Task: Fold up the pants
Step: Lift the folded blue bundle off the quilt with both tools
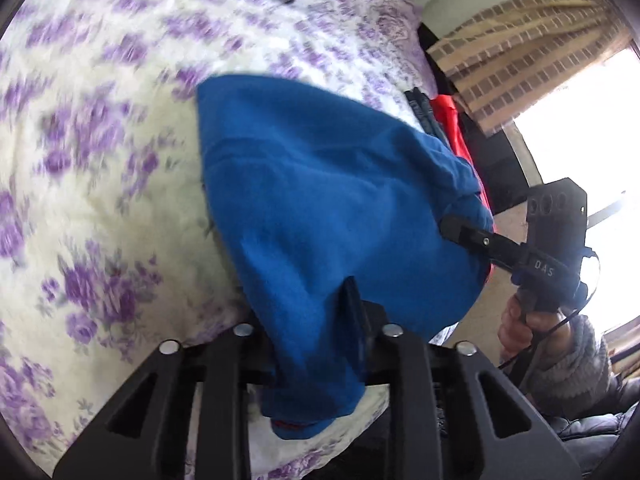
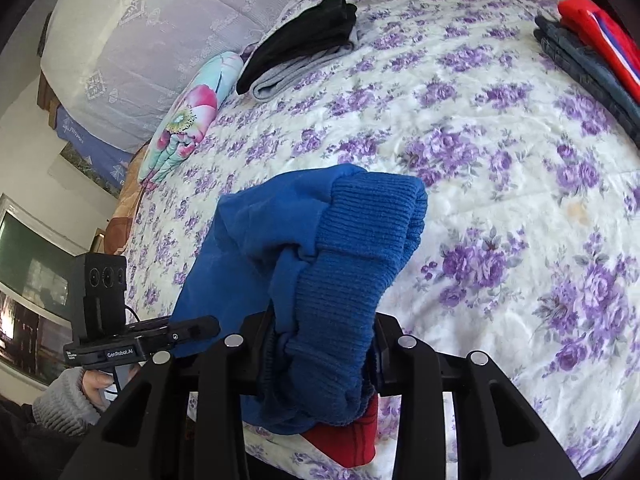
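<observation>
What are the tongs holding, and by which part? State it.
Both hold the blue pants. The right tongs clamp the ribbed waistband; the left tongs clamp a bunched fabric edge, which part unclear.

You are working over a bed [image 2: 500,128] wearing a purple-flowered quilt; lying on it are a black-and-grey folded stack [image 2: 304,44], a floral pillow [image 2: 192,116], and folded jeans [image 2: 580,60] under a red garment [image 2: 600,36].

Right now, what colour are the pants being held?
Blue pants, clearest in the right wrist view.
</observation>
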Available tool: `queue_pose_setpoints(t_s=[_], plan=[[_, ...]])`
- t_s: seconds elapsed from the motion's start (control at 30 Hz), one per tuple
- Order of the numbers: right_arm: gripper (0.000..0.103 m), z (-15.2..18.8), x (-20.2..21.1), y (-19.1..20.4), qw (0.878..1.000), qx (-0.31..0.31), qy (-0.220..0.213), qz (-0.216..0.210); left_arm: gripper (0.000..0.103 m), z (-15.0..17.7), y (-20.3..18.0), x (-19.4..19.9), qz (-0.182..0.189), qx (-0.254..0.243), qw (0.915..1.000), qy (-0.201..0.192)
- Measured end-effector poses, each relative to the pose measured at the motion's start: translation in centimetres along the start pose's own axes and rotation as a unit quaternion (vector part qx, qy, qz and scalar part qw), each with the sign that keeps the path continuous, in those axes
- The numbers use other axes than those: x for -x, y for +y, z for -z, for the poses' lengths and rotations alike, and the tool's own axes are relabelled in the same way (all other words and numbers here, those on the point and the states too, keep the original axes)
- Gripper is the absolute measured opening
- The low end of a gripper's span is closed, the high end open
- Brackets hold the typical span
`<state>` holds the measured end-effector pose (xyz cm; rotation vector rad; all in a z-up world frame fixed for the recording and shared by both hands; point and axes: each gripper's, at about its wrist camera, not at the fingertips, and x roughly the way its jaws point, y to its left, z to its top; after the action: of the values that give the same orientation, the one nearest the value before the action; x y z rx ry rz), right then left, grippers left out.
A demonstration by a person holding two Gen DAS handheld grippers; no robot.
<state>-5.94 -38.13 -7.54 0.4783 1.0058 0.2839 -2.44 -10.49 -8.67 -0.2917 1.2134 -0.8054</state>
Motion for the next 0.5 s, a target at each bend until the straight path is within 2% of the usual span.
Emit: queue_pose_setpoints(t_s=[0.13, 0.23, 0.37, 0.5], plan=[[0.035, -2.2, 3.4, 2.3, 0.999, 0.027, -0.045, -0.009, 0.018, -3.0, -2.9, 4.1, 0.005, -0.032, 0.9984, -0.047], [0.035, -5.4, 7.1, 4.8, 0.993, 0.055, -0.098, -0.025, 0.018, -7.2, -6.1, 8.6, 0.0, -0.078, 0.9927, -0.092], [0.035, -11.3, 11.3, 8.4, 0.98, 0.095, -0.169, -0.045, 0.018, -13.4, -10.1, 14.2, -0.009, -0.136, 0.9792, -0.15], [0.035, -17.4, 13.5, 11.3, 0.962, 0.139, -0.23, -0.043, 0.018, -19.0, -12.7, 17.2, -0.045, -0.178, 0.9616, -0.204]])
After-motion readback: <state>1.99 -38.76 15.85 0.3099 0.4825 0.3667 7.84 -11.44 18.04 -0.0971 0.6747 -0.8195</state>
